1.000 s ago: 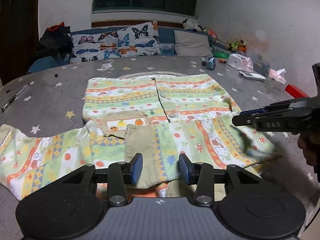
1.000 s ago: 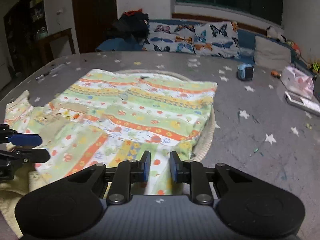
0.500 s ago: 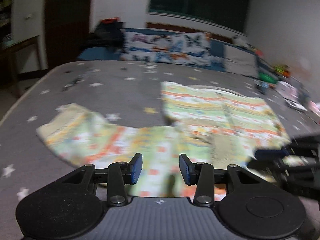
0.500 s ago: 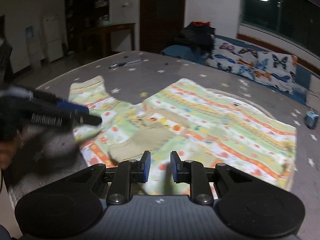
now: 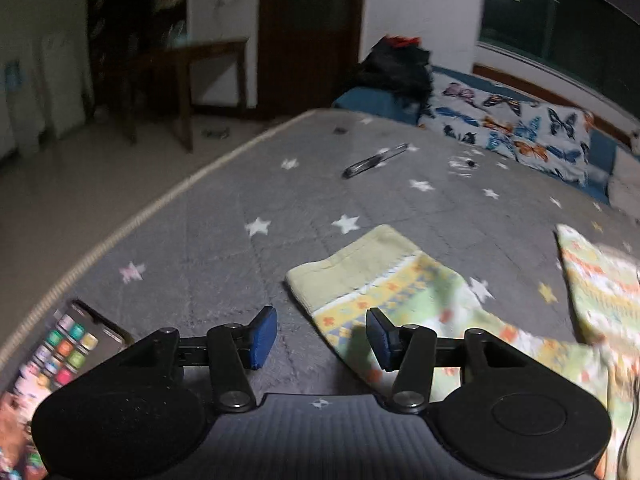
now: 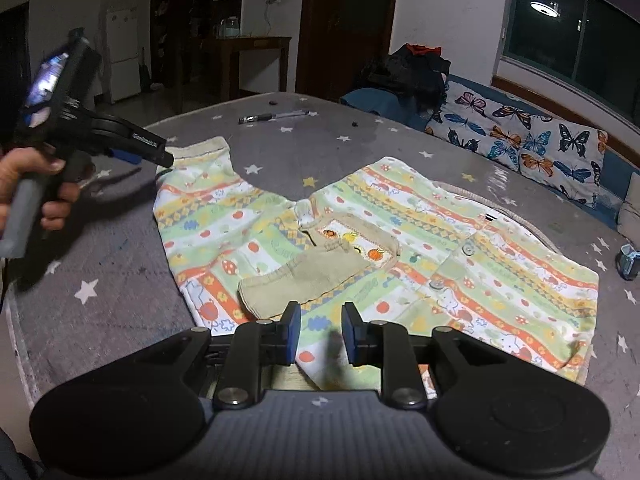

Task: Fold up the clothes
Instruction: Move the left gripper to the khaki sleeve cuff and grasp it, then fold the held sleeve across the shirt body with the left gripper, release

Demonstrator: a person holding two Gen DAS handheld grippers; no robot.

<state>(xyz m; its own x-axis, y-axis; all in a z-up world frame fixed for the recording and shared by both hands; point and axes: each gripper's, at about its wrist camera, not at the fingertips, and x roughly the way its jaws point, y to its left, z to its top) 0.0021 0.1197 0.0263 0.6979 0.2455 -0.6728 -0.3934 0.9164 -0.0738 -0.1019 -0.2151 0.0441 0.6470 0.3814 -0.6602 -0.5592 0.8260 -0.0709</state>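
the patterned cardigan [image 6: 400, 248] is lying spread flat on the star-print bed [image 6: 120, 280]. the left gripper [image 5: 322, 334] is hovering at its outstretched sleeve cuff [image 5: 348, 268], fingers spread wide and empty. the right gripper [image 6: 318, 332] is hanging over the hem, fingers parted, gripping nothing.

Left wrist view: bare grey star-print bed cover [image 5: 248, 200] fills the centre and left of frame, unobstructed up to the bed edge. A pen [image 5: 374, 165] lies at upper centre. The outstretched sleeve [image 5: 384, 284] occupies the lower centre-right, its cuff just ahead of the left hand-held gripper [image 5: 322, 336].

Right wrist view: the spread garment [image 6: 400, 256] covers the centre. Open cover remains at lower left and far right, where a small blue object [image 6: 627, 262] sits. Butterfly pillows [image 6: 532, 140] bound the upper right.
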